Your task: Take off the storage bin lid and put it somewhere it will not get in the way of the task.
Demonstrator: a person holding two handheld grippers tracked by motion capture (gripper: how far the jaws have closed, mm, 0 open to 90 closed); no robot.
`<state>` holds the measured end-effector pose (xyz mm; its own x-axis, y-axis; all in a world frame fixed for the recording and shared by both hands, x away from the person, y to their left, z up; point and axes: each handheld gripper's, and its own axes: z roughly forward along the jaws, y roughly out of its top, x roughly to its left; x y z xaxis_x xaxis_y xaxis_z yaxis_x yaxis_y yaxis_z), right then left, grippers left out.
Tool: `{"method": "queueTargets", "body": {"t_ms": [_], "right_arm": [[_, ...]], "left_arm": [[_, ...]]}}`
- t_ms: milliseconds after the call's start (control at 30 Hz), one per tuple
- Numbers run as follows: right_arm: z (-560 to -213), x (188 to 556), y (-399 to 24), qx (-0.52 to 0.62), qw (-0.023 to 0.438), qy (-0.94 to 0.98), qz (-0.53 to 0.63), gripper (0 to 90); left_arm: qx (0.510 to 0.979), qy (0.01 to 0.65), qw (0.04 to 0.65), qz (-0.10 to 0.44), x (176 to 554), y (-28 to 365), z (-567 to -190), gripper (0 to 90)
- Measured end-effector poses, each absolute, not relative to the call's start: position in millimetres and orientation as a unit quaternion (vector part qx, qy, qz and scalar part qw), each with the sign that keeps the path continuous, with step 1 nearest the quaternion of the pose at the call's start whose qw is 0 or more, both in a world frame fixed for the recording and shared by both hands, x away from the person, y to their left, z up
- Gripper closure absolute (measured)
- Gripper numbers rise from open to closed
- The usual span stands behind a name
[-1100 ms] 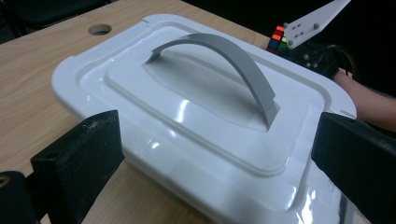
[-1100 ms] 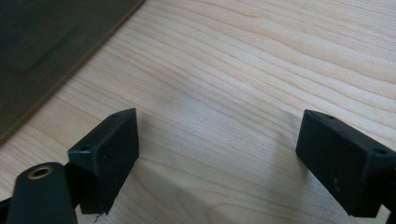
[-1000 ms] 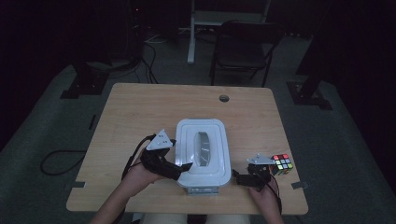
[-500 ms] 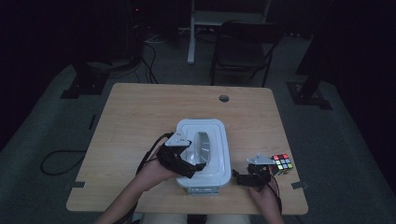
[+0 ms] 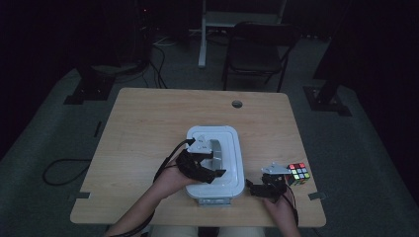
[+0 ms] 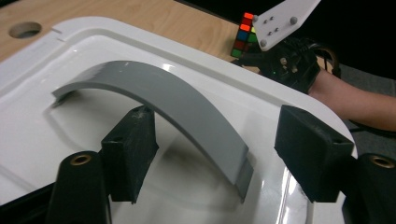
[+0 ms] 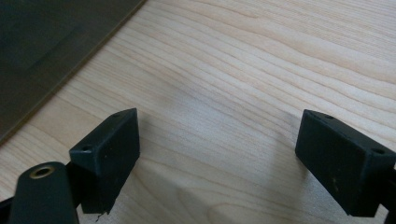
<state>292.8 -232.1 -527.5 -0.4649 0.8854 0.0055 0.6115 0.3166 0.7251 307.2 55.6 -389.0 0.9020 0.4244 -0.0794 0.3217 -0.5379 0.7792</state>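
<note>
A white lidded box stands at the table's front middle, with a grey arched handle on its lid. My left gripper reaches over the lid from the left. Seen from the left gripper view, the handle runs between the pads; the jaws have just been closing, and the right pad stands apart from the handle. My right gripper rests near the front right, open, with bare wood between its jaws. A Rubik's cube sits just right of it.
The wooden table has a round cable hole near its far edge. A dark chair and a desk leg stand on the floor beyond. The front edge lies close below both hands.
My left gripper has moved right, from beside the box onto its lid and over the handle, and its jaws have narrowed. The right gripper and the cube stay where they were.
</note>
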Motion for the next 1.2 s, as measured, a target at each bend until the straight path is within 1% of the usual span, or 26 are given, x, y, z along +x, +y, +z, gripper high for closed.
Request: {"method": "queueTargets", "body": {"t_ms": [100, 167, 200, 267, 367, 567, 833, 1200], "right_arm": [[-527.5, 292.7, -232.1, 0.476, 0.202, 0.786, 0.339, 13.7], [-527.5, 292.7, -232.1, 0.476, 0.202, 0.786, 0.339, 13.7], [-527.5, 292.7, -232.1, 0.476, 0.202, 0.786, 0.339, 13.7], [-527.5, 292.5, -232.1, 0.476, 0.202, 0.786, 0.339, 13.8], [-527.5, 292.5, -232.1, 0.476, 0.202, 0.786, 0.339, 13.8], [-527.6, 292.5, -232.1, 0.475, 0.202, 0.786, 0.339, 13.8], [-527.5, 292.4, -232.1, 0.475, 0.202, 0.786, 0.339, 13.8], [-527.5, 292.5, -232.0, 0.476, 0.202, 0.786, 0.340, 13.9]], "left_arm": [[0.877, 0.211, 0.428, 0.055, 308.0, 53.9, -390.2, 39.2], [0.878, 0.217, 0.424, 0.042, 308.3, 53.5, -390.7, 42.4], [0.881, 0.214, 0.420, 0.046, 307.4, 52.4, -391.1, 43.1], [0.887, 0.207, 0.409, 0.049, 305.3, 49.1, -392.8, 43.3], [0.886, 0.209, 0.411, 0.054, 304.6, 48.1, -393.7, 43.4], [0.880, 0.222, 0.414, 0.072, 304.3, 50.4, -395.2, 56.2], [0.878, 0.224, 0.415, 0.078, 301.1, 50.7, -396.1, 59.2], [0.871, 0.232, 0.430, 0.058, 301.8, 54.3, -395.3, 63.0]]}}
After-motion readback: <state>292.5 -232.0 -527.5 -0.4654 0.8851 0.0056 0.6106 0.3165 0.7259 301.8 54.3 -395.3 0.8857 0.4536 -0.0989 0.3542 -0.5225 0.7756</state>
